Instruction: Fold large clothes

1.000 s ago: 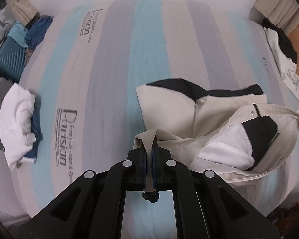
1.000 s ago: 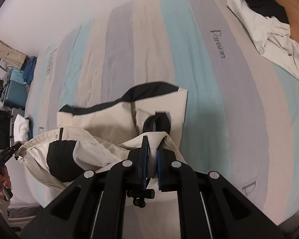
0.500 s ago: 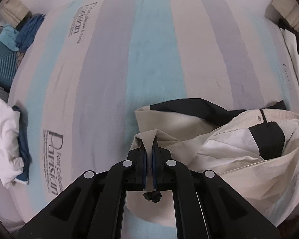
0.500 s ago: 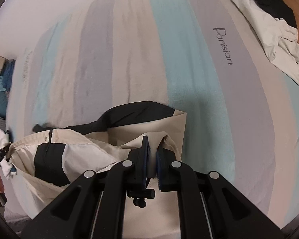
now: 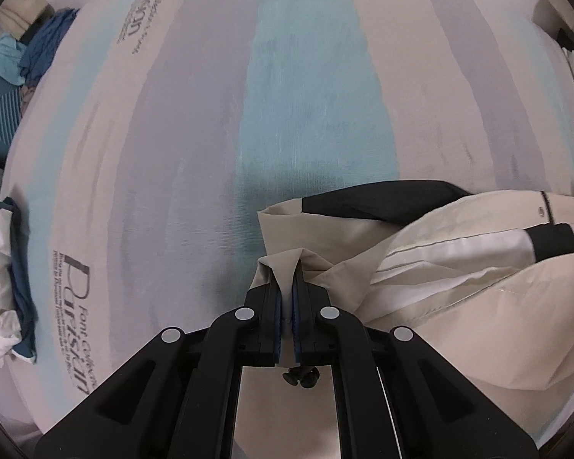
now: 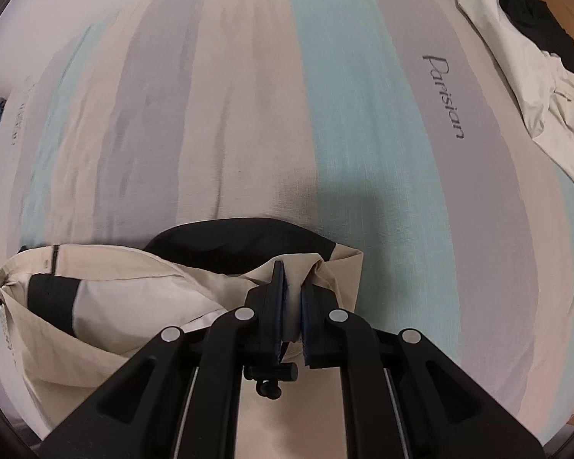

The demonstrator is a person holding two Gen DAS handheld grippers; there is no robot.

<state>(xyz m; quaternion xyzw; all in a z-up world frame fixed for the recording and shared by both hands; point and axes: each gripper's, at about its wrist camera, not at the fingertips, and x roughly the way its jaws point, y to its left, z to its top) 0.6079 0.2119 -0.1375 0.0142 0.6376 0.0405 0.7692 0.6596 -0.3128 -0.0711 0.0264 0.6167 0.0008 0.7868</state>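
Note:
A cream garment (image 5: 459,279) with black panels and a white lining lies bunched on the striped bed sheet (image 5: 306,95). My left gripper (image 5: 287,283) is shut on a pinched fold at the garment's left edge, close above the sheet. In the right wrist view the same garment (image 6: 134,298) spreads to the left, its black panel (image 6: 241,241) folded under the far edge. My right gripper (image 6: 292,283) is shut on a fold of cream cloth near the garment's right corner. The garment sags between the two grips.
A white and blue pile of clothes (image 5: 4,279) sits at the sheet's left edge. More blue clothes and a teal case (image 5: 23,61) lie beyond the bed's far left. A white and black garment (image 6: 524,65) lies on the bed's far right, next to a wooden floor.
Both grippers have come down toward the bed with the garment still held. The garment now lies lower and flatter on the sheet, and the bed fills more of each view.

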